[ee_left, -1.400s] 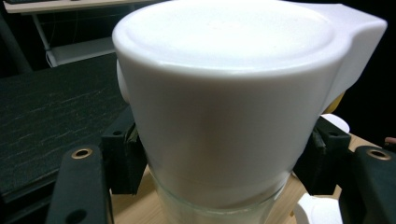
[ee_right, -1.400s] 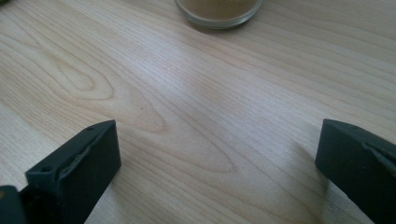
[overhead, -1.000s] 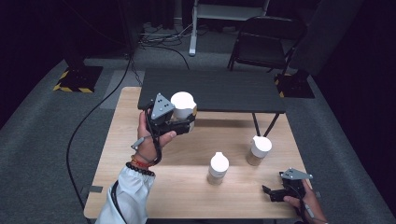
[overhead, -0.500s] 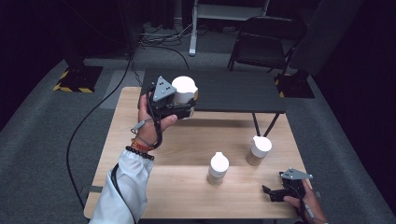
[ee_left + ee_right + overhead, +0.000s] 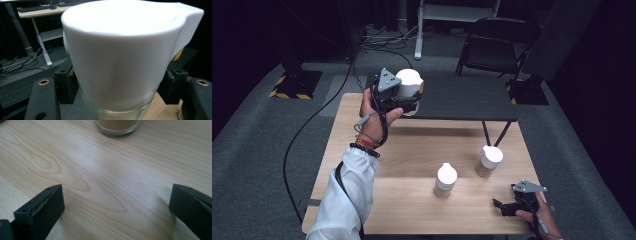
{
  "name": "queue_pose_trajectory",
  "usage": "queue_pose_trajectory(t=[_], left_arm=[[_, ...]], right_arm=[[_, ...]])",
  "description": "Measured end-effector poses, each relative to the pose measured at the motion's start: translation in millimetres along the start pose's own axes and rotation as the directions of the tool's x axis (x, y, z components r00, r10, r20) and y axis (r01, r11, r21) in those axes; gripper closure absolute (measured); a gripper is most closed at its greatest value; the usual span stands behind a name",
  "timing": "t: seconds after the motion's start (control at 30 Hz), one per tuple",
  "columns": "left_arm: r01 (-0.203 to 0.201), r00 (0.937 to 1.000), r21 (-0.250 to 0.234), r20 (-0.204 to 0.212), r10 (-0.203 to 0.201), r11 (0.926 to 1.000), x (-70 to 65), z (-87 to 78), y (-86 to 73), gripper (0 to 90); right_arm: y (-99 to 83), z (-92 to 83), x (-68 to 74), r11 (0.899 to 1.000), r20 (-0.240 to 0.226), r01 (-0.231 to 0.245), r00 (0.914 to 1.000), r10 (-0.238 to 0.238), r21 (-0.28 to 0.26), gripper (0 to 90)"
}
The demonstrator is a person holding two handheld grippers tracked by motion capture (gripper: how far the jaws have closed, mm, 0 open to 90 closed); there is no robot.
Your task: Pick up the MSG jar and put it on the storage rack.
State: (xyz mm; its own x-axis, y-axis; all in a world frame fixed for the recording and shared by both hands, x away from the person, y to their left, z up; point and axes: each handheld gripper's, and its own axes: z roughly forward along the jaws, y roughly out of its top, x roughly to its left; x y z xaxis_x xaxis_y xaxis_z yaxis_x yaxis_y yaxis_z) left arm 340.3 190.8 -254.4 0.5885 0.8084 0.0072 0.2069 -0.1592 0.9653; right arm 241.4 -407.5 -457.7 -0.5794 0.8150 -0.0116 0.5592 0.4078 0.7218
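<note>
**White-capped jar held aloft at the table's far left**

While the wooden table (image 5: 412, 160) spreads pale and broad across the high view, a low dark bench (image 5: 462, 100) stands along its far edge, and a folding chair (image 5: 497, 45) sits beyond that on the grey floor; a person's white sleeve (image 5: 344, 200) comes in from the bottom left; the left gripper (image 5: 404, 100), with its grey three-cornered plate on top, is raised above the table's far left corner, its jaws pinching the glass body of a jar (image 5: 120, 62) just under the wide white cap; in the left gripper view the jar stands upright between the two black jaws, touching both. Two smaller white-capped jars rest on the table well apart from it: one near the middle (image 5: 445, 180), one to its right (image 5: 488, 161); the right gripper (image 5: 507, 206) rests low at the table's near right corner, its jaws spread wide over bare wood with nothing between them; the rim of a glass base (image 5: 117, 126) shows ahead of it.
</note>
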Motion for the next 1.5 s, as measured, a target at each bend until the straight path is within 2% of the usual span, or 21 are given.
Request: queue_pose_trajectory(t=[0.07,0.4,0.6,0.77,0.87,1.2,1.37,1.5], left_arm=[[0.004,0.9998,0.003,-0.017,-0.004,1.0000,0.4,4.0,3.0,30.2],[0.024,0.9991,0.011,-0.035,-0.024,0.9996,7.4,13.7,10.8,30.2],[0.049,0.9965,0.033,-0.070,-0.046,0.9983,11.3,23.6,14.1,30.2],[0.054,0.9939,0.052,-0.099,-0.049,0.9972,11.6,29.3,11.8,30.2],[0.067,0.9928,0.051,-0.103,-0.061,0.9965,13.2,31.9,8.3,30.1],[0.049,0.9942,0.069,-0.099,-0.042,0.9964,12.2,37.8,1.9,30.1],[0.067,0.9941,0.055,-0.090,-0.061,0.9963,15.8,38.6,-5.4,30.1],[0.038,0.9959,0.055,-0.084,-0.034,0.9978,14.2,38.1,-7.0,30.1]], right_arm=[[0.0,0.0,0.0,1.000,0.000,0.000,1.0000,0.000,0.000,0.0],[0.0,0.0,0.0,1.000,0.000,0.000,1.0000,0.000,0.000,0.0],[0.0,0.0,0.0,1.000,0.000,-0.001,1.0000,0.001,0.000,0.0],[0.0,0.0,0.1,1.000,0.000,-0.001,1.0000,0.001,0.000,0.0],[0.0,0.0,0.1,1.000,0.000,-0.001,1.0000,0.001,0.000,0.0],[0.0,0.0,0.0,1.000,0.000,0.001,1.0000,-0.001,0.000,0.0],[-0.3,-0.2,-0.4,1.000,-0.007,0.008,0.9999,-0.008,-0.001,0.0],[-0.3,-0.2,-0.4,1.000,-0.007,0.008,0.9999,-0.008,-0.001,0.0]])
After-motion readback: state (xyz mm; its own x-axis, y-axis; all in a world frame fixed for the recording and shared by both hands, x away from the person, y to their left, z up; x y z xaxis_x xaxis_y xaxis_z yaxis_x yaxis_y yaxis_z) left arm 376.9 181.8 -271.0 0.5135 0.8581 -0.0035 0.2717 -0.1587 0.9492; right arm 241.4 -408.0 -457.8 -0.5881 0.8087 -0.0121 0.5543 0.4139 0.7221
